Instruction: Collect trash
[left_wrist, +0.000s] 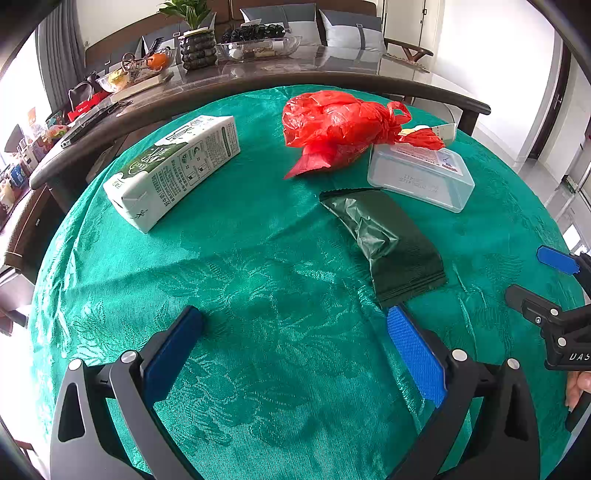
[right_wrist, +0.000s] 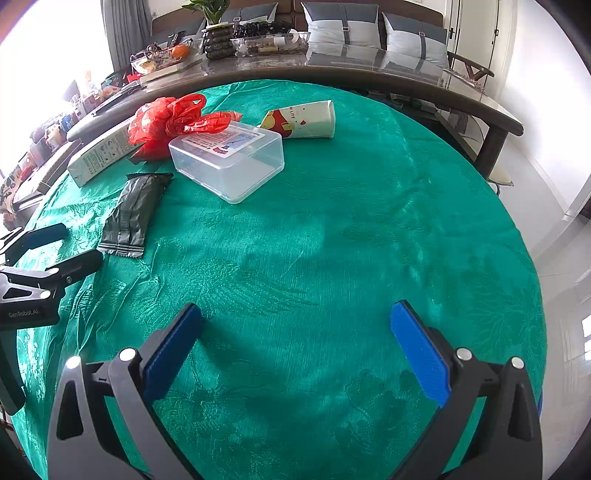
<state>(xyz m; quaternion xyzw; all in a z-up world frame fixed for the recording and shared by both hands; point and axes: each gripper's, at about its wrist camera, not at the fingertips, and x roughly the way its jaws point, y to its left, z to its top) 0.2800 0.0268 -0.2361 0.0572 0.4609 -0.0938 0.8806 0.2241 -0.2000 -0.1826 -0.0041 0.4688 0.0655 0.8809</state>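
My left gripper (left_wrist: 295, 328) is wide open and holds nothing; my right gripper (right_wrist: 295, 325) is wide open and empty too; both hang over the green cloth (left_wrist: 258, 258). The trash lies ahead: the dark wrapper (left_wrist: 384, 240) is just past my left one; the milk carton (left_wrist: 173, 170) lies on its side; the red bag (left_wrist: 332, 125) touches the clear box (right_wrist: 229, 162); the paper cup (right_wrist: 306, 120) lies behind. The wrapper is thin and flat, so I think my pads could slide over it, or pinch the cloth and drag everything.
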